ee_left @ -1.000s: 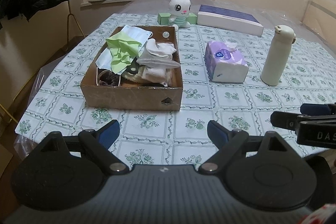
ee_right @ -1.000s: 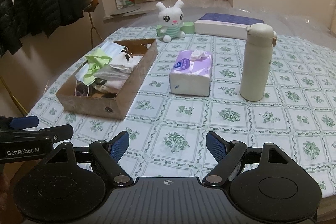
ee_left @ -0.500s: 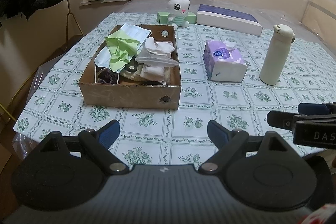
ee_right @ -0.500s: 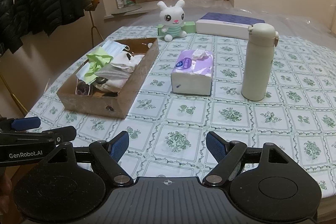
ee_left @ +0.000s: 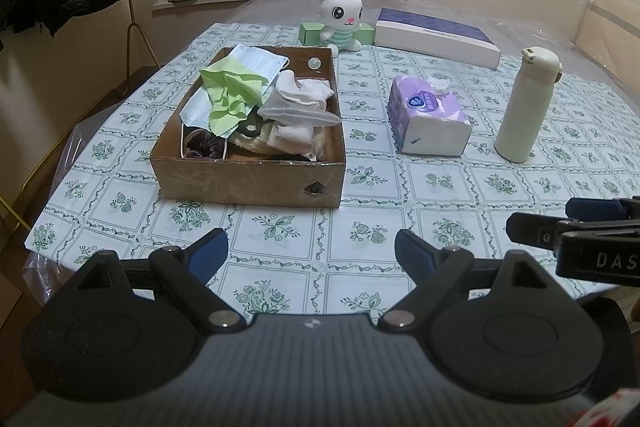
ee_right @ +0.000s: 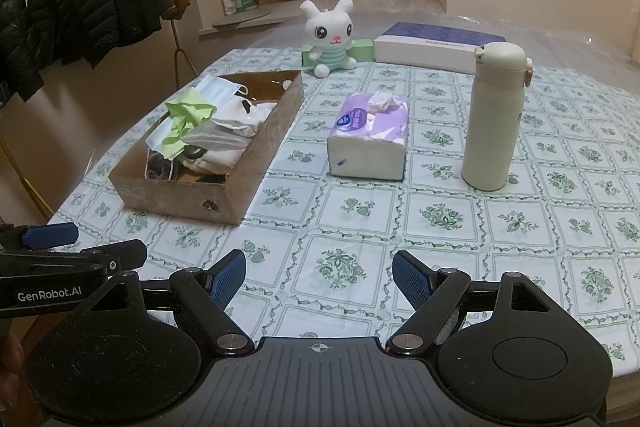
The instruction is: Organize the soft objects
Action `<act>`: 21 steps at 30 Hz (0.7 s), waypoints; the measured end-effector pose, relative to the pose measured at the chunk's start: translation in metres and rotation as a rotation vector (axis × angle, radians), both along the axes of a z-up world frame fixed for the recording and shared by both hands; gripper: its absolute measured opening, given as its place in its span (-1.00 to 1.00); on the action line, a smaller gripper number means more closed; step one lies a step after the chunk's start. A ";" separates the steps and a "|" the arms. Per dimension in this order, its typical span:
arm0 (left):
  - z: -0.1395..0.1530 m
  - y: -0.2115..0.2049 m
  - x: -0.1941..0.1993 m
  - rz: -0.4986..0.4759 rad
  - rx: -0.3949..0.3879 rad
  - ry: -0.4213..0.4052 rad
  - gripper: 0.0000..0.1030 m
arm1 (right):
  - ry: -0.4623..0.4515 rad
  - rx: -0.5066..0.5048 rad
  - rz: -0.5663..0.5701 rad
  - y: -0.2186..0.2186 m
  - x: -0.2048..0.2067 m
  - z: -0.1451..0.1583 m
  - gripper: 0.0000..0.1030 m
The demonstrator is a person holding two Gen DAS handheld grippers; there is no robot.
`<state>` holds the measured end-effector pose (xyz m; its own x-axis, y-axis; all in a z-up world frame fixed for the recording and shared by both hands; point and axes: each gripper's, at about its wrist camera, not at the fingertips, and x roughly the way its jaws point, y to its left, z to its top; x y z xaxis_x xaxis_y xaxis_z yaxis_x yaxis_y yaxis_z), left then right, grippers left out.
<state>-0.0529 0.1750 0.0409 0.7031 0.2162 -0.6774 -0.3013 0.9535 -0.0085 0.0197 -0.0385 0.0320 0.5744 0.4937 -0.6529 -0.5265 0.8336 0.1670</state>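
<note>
On the near edge of the round table with the green-flowered checked cloth (ee_left: 372, 183), I hold both grippers low and back from the work. My left gripper (ee_left: 311, 251) has its blue-padded fingers spread wide with nothing between them; my right gripper (ee_right: 319, 271) is just as wide apart and just as empty.

The soft things sit heaped in the shallow brown cardboard box (ee_left: 248, 179) on the left half of the table: a lime-green scalloped cloth (ee_left: 230, 93) draped over a pale blue pleated face mask (ee_left: 256, 65), white bunched socks (ee_left: 302, 93), a grey folded fabric piece (ee_left: 298, 114) and a dark purple scrunchie (ee_left: 204, 146) down at the near wall.

I judge the risks come from that tangle. If I pinch the green cloth, the mask beneath may ride up with it, since the two overlap. The mask's ear loops could snag on a finger. The box looks light, so a sideways pull may drag it across the cloth. On the right, the tall cream insulated bottle (ee_right: 496, 115) stands upright near the purple soft-pack of tissues (ee_right: 370, 135); a careless sweep of my right gripper could topple it. The white plush rabbit (ee_left: 340, 17) at the far side needs a long reach over the box.
</note>
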 end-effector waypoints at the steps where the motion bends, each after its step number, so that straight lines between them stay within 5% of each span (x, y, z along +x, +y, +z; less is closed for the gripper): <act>1: 0.000 0.000 0.000 0.001 0.000 -0.001 0.73 | 0.000 0.000 -0.001 0.000 0.000 0.000 0.55; 21: -0.001 0.000 0.000 0.002 0.000 0.000 0.73 | 0.002 0.000 -0.001 0.000 0.000 0.000 0.55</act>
<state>-0.0528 0.1746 0.0402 0.7028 0.2178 -0.6773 -0.3036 0.9528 -0.0087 0.0201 -0.0387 0.0318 0.5739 0.4928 -0.6541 -0.5250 0.8344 0.1680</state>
